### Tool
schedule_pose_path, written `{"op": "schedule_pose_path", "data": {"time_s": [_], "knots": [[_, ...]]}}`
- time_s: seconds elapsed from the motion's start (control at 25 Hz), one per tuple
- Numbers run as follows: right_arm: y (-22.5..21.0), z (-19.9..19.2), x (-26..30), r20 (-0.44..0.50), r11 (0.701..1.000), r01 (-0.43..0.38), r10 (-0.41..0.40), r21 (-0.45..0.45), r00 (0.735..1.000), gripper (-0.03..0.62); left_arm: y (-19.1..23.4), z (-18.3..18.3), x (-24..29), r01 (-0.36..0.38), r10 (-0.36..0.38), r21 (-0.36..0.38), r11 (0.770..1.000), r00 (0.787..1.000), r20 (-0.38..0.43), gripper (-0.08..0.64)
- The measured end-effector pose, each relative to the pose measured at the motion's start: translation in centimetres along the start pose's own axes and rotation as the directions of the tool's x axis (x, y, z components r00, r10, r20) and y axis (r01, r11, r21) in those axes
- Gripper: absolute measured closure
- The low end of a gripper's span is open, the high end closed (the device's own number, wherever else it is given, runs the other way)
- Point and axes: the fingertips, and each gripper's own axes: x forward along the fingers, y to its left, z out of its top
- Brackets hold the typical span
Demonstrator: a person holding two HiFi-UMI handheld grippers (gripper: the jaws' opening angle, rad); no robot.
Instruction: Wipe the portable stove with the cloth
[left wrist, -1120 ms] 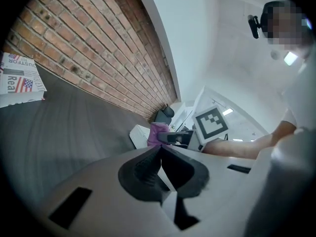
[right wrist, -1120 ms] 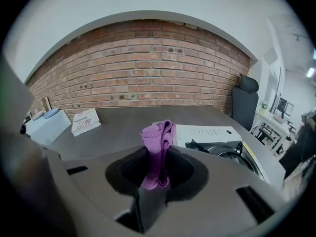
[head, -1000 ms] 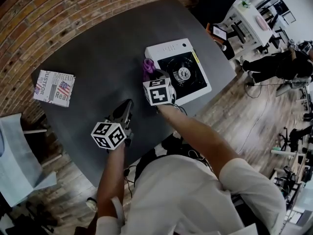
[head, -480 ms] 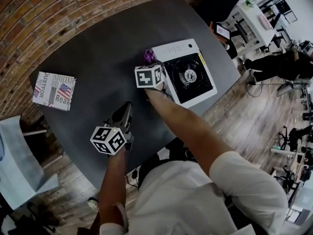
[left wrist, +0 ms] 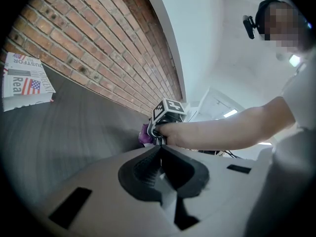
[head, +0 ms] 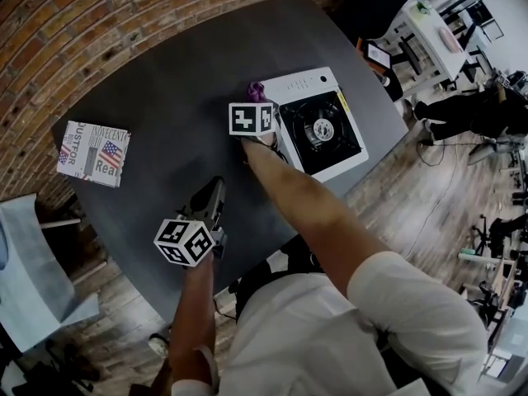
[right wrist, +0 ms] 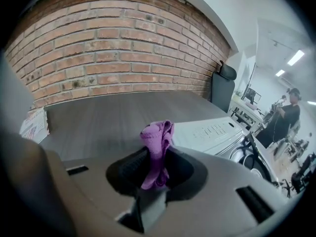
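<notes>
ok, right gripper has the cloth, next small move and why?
Probably shift the right gripper rightward and lower the purple cloth onto the white top of the portable stove. The jaws are clamped on the cloth, but it sits beside the stove's left edge, not over it.

Left gripper (left wrist: 159, 151) closed, right gripper (right wrist: 156, 158) clamped
</notes>
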Motion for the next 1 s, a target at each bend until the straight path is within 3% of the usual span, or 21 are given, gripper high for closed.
{"op": "schedule_pose_path", "data": {"time_s": [1.0], "knots": [[-2.4, -4.2, -4.6, -0.008, 1.0, -0.002, 0.001, -0.03, 1.0, 0.509, -4.0, -1.6, -0.8, 0.035, -0.035, 0.007, 0.999, 0.999, 0.031, 0.551]]}}
